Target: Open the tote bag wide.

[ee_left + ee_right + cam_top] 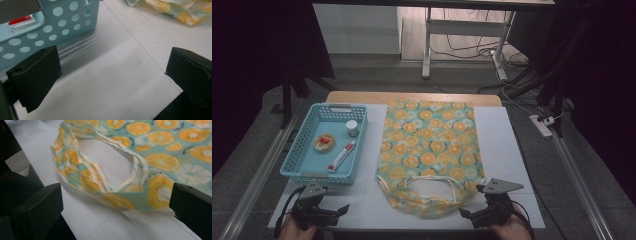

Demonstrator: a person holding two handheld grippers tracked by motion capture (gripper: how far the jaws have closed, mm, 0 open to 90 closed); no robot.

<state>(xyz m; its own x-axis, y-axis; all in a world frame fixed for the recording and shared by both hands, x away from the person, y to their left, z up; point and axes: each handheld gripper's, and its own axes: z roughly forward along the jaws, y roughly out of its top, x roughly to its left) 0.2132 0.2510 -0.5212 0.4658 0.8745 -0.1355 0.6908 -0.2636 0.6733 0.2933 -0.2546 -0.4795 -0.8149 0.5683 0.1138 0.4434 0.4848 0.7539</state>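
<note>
Nearest, two grippers rest low at the table's front edge: the left gripper and the right gripper, each with jaws spread wide and nothing between them. Just beyond the right one lies one fruit-print bag, flat on the white table, its handles turned toward that gripper, close but not touching. Ahead of the left gripper sits one blue basket, holding one tube, one round tin and one small jar.
</note>
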